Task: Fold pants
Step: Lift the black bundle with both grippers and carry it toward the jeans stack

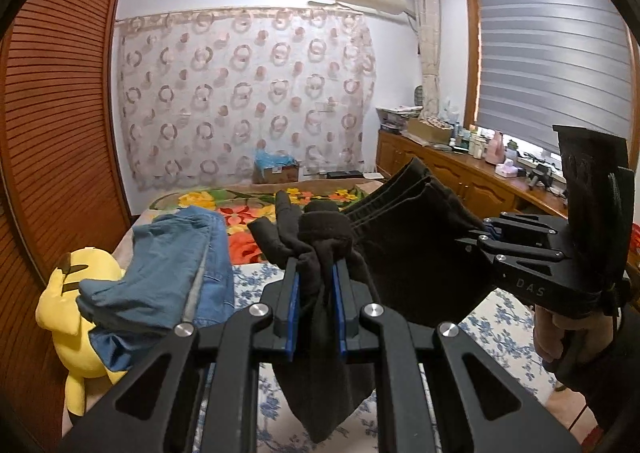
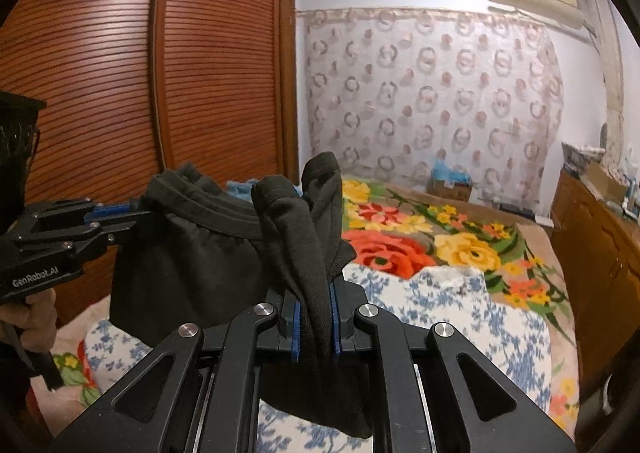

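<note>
Black pants [image 1: 404, 249] hang in the air above the bed, held between both grippers. My left gripper [image 1: 314, 273] is shut on a bunched part of the pants, with cloth sticking up past its blue pads and hanging below. It also shows in the right wrist view [image 2: 120, 219] at the left, clamped on the waistband. My right gripper [image 2: 314, 293] is shut on another bunch of the pants [image 2: 192, 265]. It shows in the left wrist view [image 1: 486, 237] at the right, gripping the cloth's edge.
A bed with a blue-flowered sheet [image 1: 500, 317] and a bright floral blanket [image 2: 420, 237] lies below. Blue jeans [image 1: 168, 277] and a yellow plush toy [image 1: 76, 305] lie at its left. A wooden wardrobe [image 2: 160, 73] stands left, a cluttered wooden cabinet [image 1: 460, 173] right.
</note>
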`<state>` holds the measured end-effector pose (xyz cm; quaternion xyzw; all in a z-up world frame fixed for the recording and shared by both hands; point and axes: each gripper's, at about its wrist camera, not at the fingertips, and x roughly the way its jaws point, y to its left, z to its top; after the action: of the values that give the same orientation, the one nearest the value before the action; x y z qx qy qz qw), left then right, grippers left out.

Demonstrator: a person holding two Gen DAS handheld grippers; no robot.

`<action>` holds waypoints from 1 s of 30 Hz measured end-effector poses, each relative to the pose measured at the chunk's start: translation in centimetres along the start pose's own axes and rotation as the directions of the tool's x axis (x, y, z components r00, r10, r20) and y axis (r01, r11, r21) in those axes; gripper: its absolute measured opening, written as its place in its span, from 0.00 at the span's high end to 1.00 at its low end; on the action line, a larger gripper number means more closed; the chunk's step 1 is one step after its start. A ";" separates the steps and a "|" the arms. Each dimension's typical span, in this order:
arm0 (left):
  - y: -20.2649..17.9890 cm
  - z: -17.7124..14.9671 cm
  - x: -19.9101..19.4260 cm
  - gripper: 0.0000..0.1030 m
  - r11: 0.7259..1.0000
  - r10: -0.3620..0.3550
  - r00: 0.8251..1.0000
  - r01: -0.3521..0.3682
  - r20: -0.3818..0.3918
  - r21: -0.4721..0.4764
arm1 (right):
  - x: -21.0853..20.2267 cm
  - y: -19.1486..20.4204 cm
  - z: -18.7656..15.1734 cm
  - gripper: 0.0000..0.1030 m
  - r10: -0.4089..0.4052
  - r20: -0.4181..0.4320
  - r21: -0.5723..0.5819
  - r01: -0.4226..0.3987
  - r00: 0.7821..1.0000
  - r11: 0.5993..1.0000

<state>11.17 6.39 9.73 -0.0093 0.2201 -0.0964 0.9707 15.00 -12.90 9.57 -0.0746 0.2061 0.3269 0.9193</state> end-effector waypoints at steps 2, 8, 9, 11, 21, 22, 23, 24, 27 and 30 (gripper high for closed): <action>1.0 0.1 0.4 0.89 1.000 0.008 1.000 -0.008 -0.002 -0.011 | 0.9 -0.1 0.3 0.92 0.006 -0.001 -0.002 -0.006 1.000 1.000; 3.4 0.3 2.4 0.89 0.999 0.034 0.999 -0.035 -0.022 -0.042 | 4.1 -1.0 1.1 0.92 0.035 -0.014 0.001 -0.035 0.999 0.999; 3.8 0.3 2.8 0.89 0.998 0.038 0.999 -0.039 -0.027 -0.048 | 4.8 -1.1 1.3 0.92 0.041 -0.016 0.003 -0.041 0.999 0.999; 4.6 0.3 3.7 0.89 0.997 0.045 0.998 -0.047 -0.039 -0.061 | 6.0 -1.4 1.8 0.92 0.051 -0.021 0.007 -0.051 0.998 0.999; 8.2 1.5 6.4 0.89 0.989 0.080 0.995 -0.086 -0.056 -0.120 | 12.7 -2.1 4.4 0.92 0.104 -0.060 -0.021 -0.105 0.993 0.994; 8.6 1.6 6.4 0.89 0.987 0.089 0.995 -0.095 -0.053 -0.126 | 13.2 -2.0 4.8 0.92 0.112 -0.057 -0.029 -0.113 0.992 0.993; 8.9 1.7 6.4 0.89 0.986 0.095 0.994 -0.101 -0.052 -0.130 | 13.8 -1.9 5.2 0.92 0.120 -0.054 -0.040 -0.122 0.991 0.992; 9.4 1.8 6.4 0.89 0.984 0.105 0.993 -0.111 -0.049 -0.137 | 14.4 -1.7 5.8 0.92 0.128 -0.049 -0.054 -0.130 0.991 0.990; 10.7 1.9 6.3 0.89 0.977 0.144 0.989 -0.149 -0.043 -0.156 | 16.2 -1.1 7.2 0.92 0.152 -0.035 -0.083 -0.155 0.988 0.984; 12.2 1.7 6.5 0.89 0.967 0.170 0.984 -0.175 -0.046 -0.183 | 18.0 -0.6 7.6 0.92 0.175 -0.045 -0.082 -0.178 0.984 0.981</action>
<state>19.85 17.07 7.78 -0.0796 0.2426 0.0094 0.9668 30.47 -1.03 8.73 -0.1014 0.2149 0.4141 0.8787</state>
